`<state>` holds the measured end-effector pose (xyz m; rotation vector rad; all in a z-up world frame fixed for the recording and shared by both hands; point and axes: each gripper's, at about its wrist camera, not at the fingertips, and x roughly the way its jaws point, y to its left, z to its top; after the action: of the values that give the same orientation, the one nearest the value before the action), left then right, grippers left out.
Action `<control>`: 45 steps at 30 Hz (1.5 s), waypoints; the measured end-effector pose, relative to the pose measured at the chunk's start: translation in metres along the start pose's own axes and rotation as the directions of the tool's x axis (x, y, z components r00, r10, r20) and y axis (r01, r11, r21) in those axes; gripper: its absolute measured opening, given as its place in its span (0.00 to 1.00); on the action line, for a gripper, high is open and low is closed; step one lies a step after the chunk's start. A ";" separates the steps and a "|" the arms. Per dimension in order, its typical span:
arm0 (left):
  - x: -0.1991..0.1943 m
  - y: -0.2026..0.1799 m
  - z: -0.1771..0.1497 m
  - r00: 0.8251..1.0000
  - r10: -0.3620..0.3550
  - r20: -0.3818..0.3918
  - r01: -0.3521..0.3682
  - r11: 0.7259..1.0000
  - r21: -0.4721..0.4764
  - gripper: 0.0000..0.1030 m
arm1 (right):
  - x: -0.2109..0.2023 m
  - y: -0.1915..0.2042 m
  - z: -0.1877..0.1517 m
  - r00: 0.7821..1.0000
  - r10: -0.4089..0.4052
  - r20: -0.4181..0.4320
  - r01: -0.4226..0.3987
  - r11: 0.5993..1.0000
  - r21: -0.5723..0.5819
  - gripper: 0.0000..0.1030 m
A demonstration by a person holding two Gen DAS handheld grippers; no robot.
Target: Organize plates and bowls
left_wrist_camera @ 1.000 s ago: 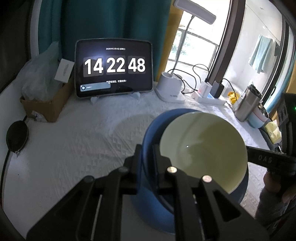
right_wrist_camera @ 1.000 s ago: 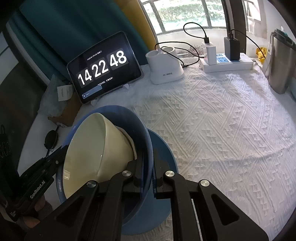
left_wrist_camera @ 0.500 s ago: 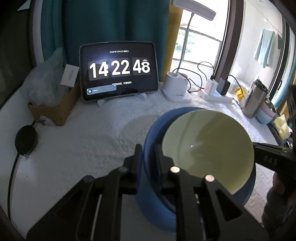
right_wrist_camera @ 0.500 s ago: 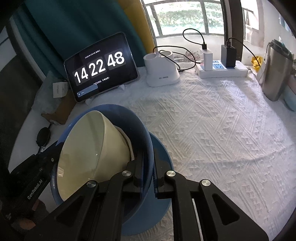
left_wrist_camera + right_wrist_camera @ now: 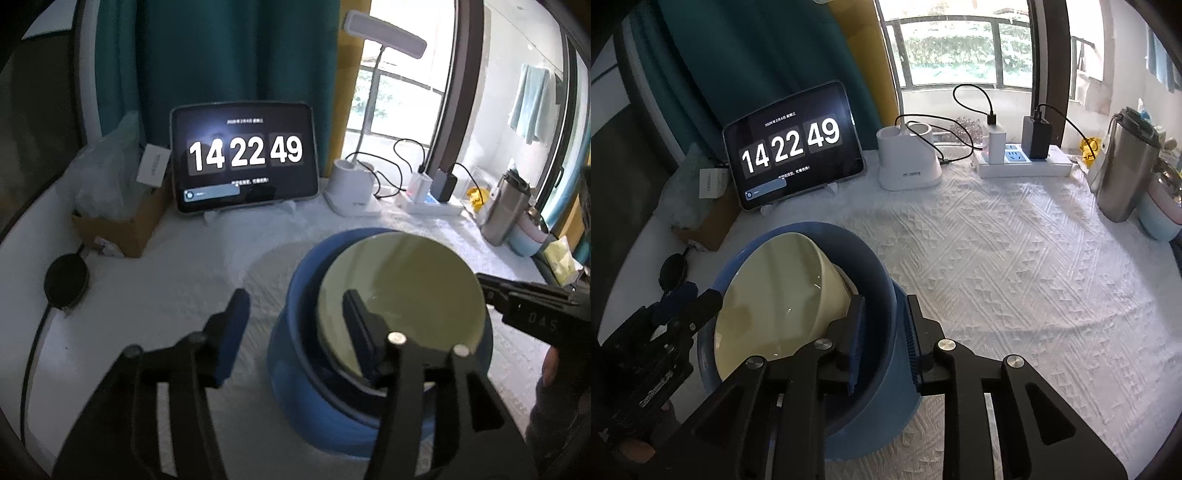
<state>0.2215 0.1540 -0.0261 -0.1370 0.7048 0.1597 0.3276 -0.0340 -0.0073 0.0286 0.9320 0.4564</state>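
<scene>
Both pairs of jaws have just been opening, letting go of the blue bowl's wall. From the left wrist, the left gripper stands wide, one finger outside, one inside the cream bowl nested in the blue bowl. From the right wrist, the right gripper is slightly parted astride the blue rim, pads clear; the bowls sit on the desk.

Cream bowl nested in blue bowl — right claw parted

"14 22 49" on the tablet screen; "OAS" on the right gripper body
</scene>
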 end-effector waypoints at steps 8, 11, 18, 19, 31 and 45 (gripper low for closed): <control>-0.019 -0.007 0.000 0.999 -0.009 0.034 0.009 1.000 0.006 0.57 | -0.018 -0.001 -0.004 1.000 -0.010 0.025 0.010 1.000 -0.007 0.23; -0.027 -0.011 -0.003 0.999 -0.015 0.043 0.015 1.000 0.010 0.59 | -0.025 -0.002 -0.007 0.999 -0.013 0.035 0.013 1.000 -0.009 0.24; -0.047 -0.021 -0.008 0.998 -0.024 0.066 0.023 1.000 0.020 0.72 | -0.046 -0.002 -0.016 0.998 -0.016 0.067 0.017 1.000 -0.018 0.37; -0.050 -0.022 -0.008 0.997 -0.025 0.070 0.024 1.000 0.019 0.74 | -0.048 -0.002 -0.017 0.997 -0.016 0.070 0.017 1.000 -0.019 0.38; -0.081 -0.041 -0.021 0.994 -0.044 0.103 0.042 0.999 0.022 0.87 | -0.088 -0.007 -0.036 0.992 -0.021 0.123 0.025 0.999 -0.026 0.46; -0.122 -0.060 -0.048 0.984 -0.055 0.168 0.051 0.998 0.026 0.89 | -0.135 -0.014 -0.066 0.973 -0.053 0.224 0.068 0.996 -0.059 0.46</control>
<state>0.1113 0.0749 0.0217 -0.1196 0.5332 0.1112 0.2124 -0.1106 0.0535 -0.0091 0.6950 0.4184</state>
